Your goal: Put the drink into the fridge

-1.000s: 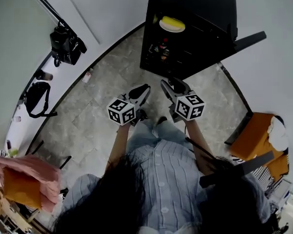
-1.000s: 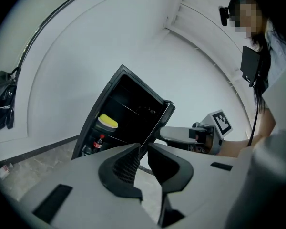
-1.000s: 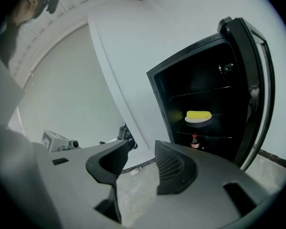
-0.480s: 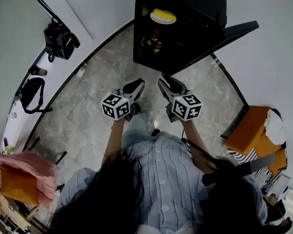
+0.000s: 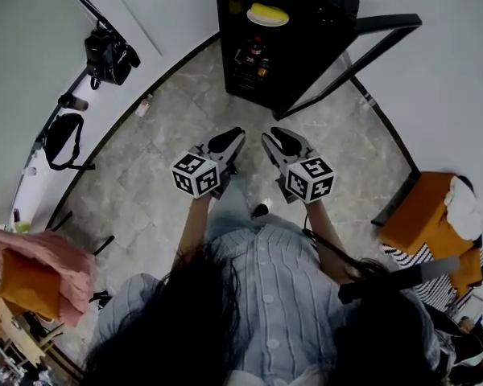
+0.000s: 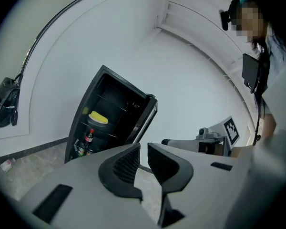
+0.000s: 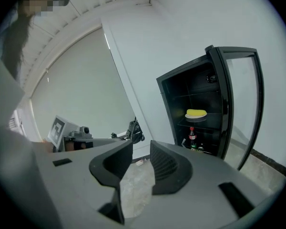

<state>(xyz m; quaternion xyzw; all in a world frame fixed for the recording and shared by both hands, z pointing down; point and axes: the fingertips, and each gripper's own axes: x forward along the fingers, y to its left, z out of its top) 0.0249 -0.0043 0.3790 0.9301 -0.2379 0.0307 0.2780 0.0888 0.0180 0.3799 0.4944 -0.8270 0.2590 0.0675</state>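
The black fridge (image 5: 306,30) stands ahead with its glass door (image 5: 362,51) swung open to the right. A cola bottle (image 5: 256,48) (image 6: 89,138) (image 7: 192,136) stands on a lower shelf beside some cans. On the shelf above lies a yellow thing on a plate (image 5: 268,14) (image 7: 196,113). My left gripper (image 5: 228,141) (image 6: 143,149) and right gripper (image 5: 280,141) (image 7: 141,149) hover side by side over the floor, short of the fridge and pointing at it. The left jaws stand a narrow slit apart. The right jaws have just been closing, with a wider gap. Both are empty.
A camera bag on a stand (image 5: 109,55) and a black bag (image 5: 60,139) sit by the left wall. A small bottle (image 5: 145,105) lies on the floor near them. An orange seat (image 5: 423,215) stands at the right and pink cloth (image 5: 40,264) at the lower left.
Both grippers and the person have shifted a little across the floor, back from the fridge front. The fridge door stays open.
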